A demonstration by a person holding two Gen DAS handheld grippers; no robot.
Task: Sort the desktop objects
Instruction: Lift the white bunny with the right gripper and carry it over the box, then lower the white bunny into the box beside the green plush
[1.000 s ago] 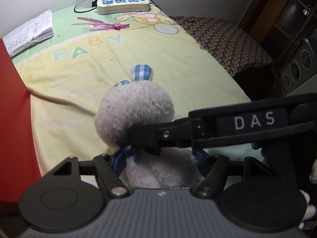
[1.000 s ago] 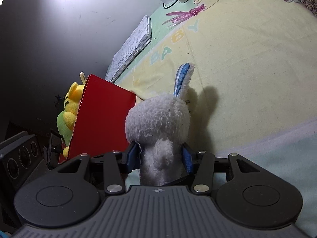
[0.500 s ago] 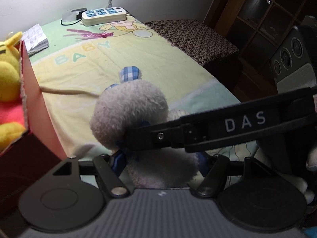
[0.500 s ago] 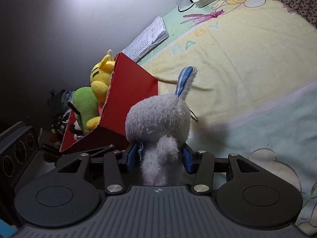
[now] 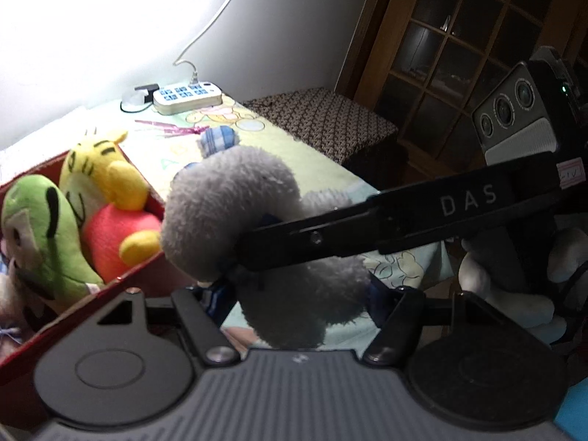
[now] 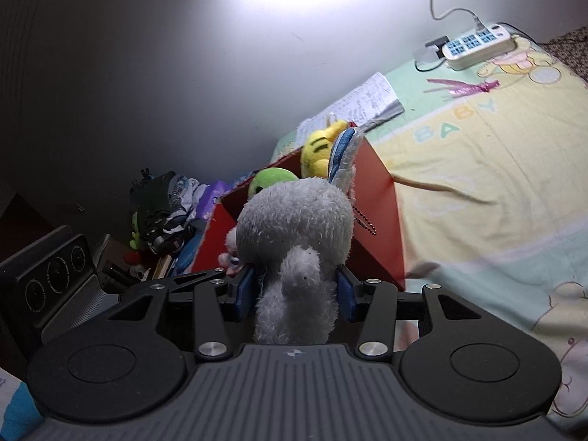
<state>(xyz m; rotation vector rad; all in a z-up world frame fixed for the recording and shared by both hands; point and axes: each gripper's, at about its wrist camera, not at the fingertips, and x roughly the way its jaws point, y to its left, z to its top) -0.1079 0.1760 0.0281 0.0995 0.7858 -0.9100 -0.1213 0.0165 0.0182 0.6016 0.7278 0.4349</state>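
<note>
Both tongs clamp one grey plush rabbit (image 6: 296,228) in the air beside the red box's (image 6: 375,220) open top: the right tongs (image 6: 296,290) pinch its body, the left tongs (image 5: 294,294) its lower half. Its long axis runs upright, blue-lined ear (image 6: 341,154) pointing up. A yellow plush (image 5: 99,169) and green plush (image 5: 40,220) sit inside the box.

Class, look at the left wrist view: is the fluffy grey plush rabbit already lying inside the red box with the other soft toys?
No. The fluffy grey plush rabbit hangs clamped in gripper jaws beside the red box, which holds the yellow plush toy and green plush toy.
</note>
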